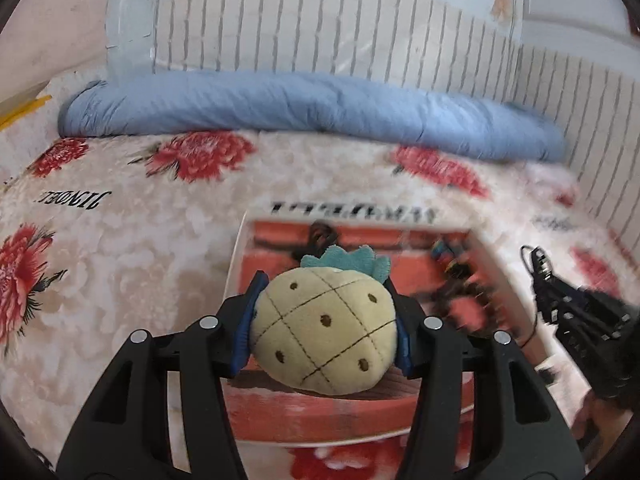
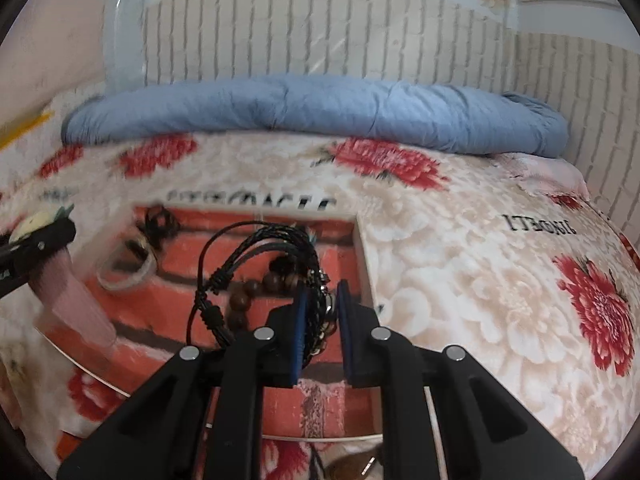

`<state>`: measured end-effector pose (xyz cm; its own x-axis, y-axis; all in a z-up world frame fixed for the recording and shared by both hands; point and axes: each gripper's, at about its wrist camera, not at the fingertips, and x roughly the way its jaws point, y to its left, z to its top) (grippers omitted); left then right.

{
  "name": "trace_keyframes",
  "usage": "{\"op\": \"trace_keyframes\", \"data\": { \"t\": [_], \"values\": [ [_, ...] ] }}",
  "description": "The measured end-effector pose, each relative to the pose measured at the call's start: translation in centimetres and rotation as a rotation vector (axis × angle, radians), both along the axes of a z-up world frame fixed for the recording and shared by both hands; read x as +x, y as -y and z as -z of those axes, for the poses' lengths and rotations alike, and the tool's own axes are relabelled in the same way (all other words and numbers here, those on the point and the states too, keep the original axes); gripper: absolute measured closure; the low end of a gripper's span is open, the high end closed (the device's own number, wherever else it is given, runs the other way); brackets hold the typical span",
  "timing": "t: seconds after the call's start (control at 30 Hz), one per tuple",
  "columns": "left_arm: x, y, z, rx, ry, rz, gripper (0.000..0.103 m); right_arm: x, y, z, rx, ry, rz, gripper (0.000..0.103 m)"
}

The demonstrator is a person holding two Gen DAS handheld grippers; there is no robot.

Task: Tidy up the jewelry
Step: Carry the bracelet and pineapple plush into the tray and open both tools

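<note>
My left gripper (image 1: 325, 322) is shut on a plush pineapple charm (image 1: 324, 330), tan with a teal leaf top and a dark clasp, held above a shallow tray (image 1: 352, 424) with a red brick-pattern floor. My right gripper (image 2: 322, 328) is shut on a black braided cord bracelet (image 2: 260, 264), whose loops hang out to the left over the same tray (image 2: 362, 248). Brown wooden beads (image 2: 256, 292) and a pale bangle (image 2: 126, 272) lie in the tray. The right gripper and its black cords (image 1: 560, 300) show at the right edge of the left wrist view.
The tray rests on a fluffy cream blanket with red flowers (image 2: 500, 280). A rolled blue quilt (image 1: 312, 104) lies along the far side below a striped wall covering (image 1: 320, 28). A pink ribbed item (image 2: 76, 308) and the left gripper (image 2: 36, 248) sit at the left.
</note>
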<state>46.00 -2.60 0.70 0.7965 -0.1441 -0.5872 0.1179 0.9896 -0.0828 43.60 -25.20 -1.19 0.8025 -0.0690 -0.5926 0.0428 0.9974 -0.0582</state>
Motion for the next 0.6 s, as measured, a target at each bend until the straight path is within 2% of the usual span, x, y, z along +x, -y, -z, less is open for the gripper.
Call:
{"op": "trace_keyframes", "data": {
  "t": [0.1, 0.27, 0.4, 0.6],
  "values": [
    [1.3, -0.1, 1.9, 0.018, -0.049, 0.009, 0.05, 1.1, -0.1, 1.4, -0.01, -0.037, -0.014, 0.087],
    [2.2, -0.4, 3.5, 0.037, -0.086, -0.004, 0.05, 2.3, 0.3, 3.1, -0.017, -0.097, -0.016, 0.087],
    [2.6, 0.0, 4.4, 0.079, -0.101, -0.01, 0.05, 2.8, 0.5, 3.8, -0.017, -0.113, -0.011, 0.087],
    [3.1, 0.0, 5.2, 0.075, -0.122, -0.005, 0.05, 3.1, 0.3, 4.5, -0.023, -0.123, -0.014, 0.087]
  ]
}}
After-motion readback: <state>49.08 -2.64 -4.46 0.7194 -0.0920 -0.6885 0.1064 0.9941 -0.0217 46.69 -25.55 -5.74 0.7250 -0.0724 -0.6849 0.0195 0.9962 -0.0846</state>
